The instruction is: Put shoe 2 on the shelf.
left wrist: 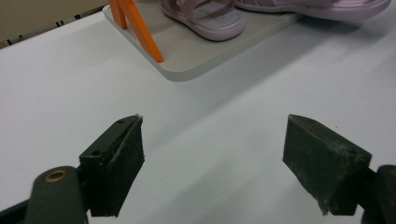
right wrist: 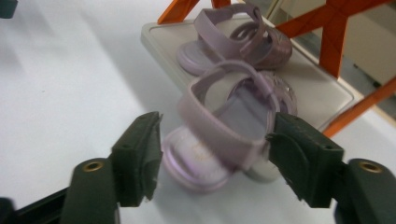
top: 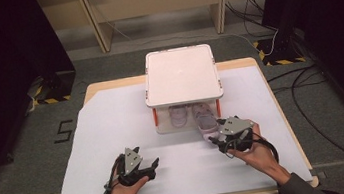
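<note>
The step in hand looks like taking hold of a sandal (right wrist: 224, 135) at the low shelf of a small rack (top: 181, 75) that stands mid-table. The right gripper (right wrist: 212, 154) has its jaws spread to either side of the sandal's heel end, one jaw by the sole edge, the other close to the back strap; they appear just short of clamping, though the blur in the right gripper view makes contact hard to judge. This sandal sits half on the shelf (right wrist: 322, 95), its heel jutting over the front edge above the white table (top: 114, 135), while its mate (right wrist: 238, 39) lies fully on the shelf behind it. In the high view the right gripper (top: 217, 139) is right at the rack's front, near the orange leg (top: 218, 107). The left gripper (left wrist: 212, 154) rests apart on the table, jaws wide open and empty, pointed toward the shelf corner. The next move calls for closing the right jaws squarely across heel and strap, firmly enough that the soft strap does not slip, and then moving the sandal clear of the orange leg.
</note>
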The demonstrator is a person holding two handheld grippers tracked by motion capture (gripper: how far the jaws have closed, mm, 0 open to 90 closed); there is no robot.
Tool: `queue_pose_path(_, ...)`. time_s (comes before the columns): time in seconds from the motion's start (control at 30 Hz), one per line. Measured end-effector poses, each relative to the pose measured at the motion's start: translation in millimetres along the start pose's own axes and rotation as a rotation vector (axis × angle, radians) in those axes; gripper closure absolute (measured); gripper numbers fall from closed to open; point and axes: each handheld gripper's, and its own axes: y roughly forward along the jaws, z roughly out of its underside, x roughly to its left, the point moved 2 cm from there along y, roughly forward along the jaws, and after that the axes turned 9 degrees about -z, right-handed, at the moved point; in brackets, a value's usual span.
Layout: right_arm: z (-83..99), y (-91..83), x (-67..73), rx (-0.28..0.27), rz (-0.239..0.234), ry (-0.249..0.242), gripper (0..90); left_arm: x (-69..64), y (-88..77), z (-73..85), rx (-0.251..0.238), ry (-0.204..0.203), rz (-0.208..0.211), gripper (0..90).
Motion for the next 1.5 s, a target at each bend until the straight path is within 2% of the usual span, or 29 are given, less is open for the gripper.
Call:
queue_pose_path(0.1,11.3,-0.3,2.1,0.032,-0.004,0.023,30.5,-0.3,0.1,-0.2,0.000,0.003,0.000,19.8)
queue_pose_path(0.2,21.8,6.0,2.7,0.078,-0.009,0.026,36.2,-1.3,0.9,-0.1,0.004,0.006,0.003,19.8)
queue_pose_path(0.3,27.0,15.1,4.2,0.116,-0.008,0.009,46.0,-1.7,1.0,0.0,0.004,0.008,0.004,19.8)
queue_pose_path(0.37,26.9,18.7,4.0,0.122,0.006,0.002,48.8,-1.3,1.3,0.1,0.005,0.006,0.002,19.8)
queue_pose_path(0.4,25.9,20.5,4.4,0.117,-0.009,0.026,50.8,-1.1,1.3,0.3,0.006,0.007,0.002,19.8)
queue_pose_path(0.43,24.2,21.9,4.6,0.119,-0.007,0.023,52.7,-1.0,1.3,0.4,0.007,0.007,0.001,19.8)
queue_pose_path(0.47,22.4,24.1,4.3,0.122,0.003,-0.001,53.9,-1.0,1.3,0.3,0.007,0.007,0.001,19.8)
queue_pose_path(0.6,18.6,34.5,-0.9,0.147,0.033,-0.015,58.2,-1.8,1.1,0.1,0.009,0.010,0.005,19.8)
queue_pose_path(0.73,17.2,38.5,-15.2,0.138,0.073,-0.003,60.8,-1.8,2.3,0.7,0.009,0.006,0.005,19.8)
queue_pose_path(0.77,16.8,39.0,-18.4,0.131,0.078,0.015,60.8,-2.0,2.5,0.8,0.009,0.005,0.005,19.8)
queue_pose_path(0.87,15.1,42.5,-28.1,0.117,0.068,0.043,60.8,-2.3,2.7,0.9,0.012,0.010,0.005,19.8)
queue_pose_path(0.93,13.5,46.7,-32.4,0.109,0.060,0.040,61.1,-2.5,3.1,1.1,0.014,0.010,0.005,19.8)
queue_pose_path(1.5,-1.7,70.7,-35.0,0.106,0.074,0.080,60.9,-2.2,3.1,1.3,0.015,0.011,0.005,19.8)
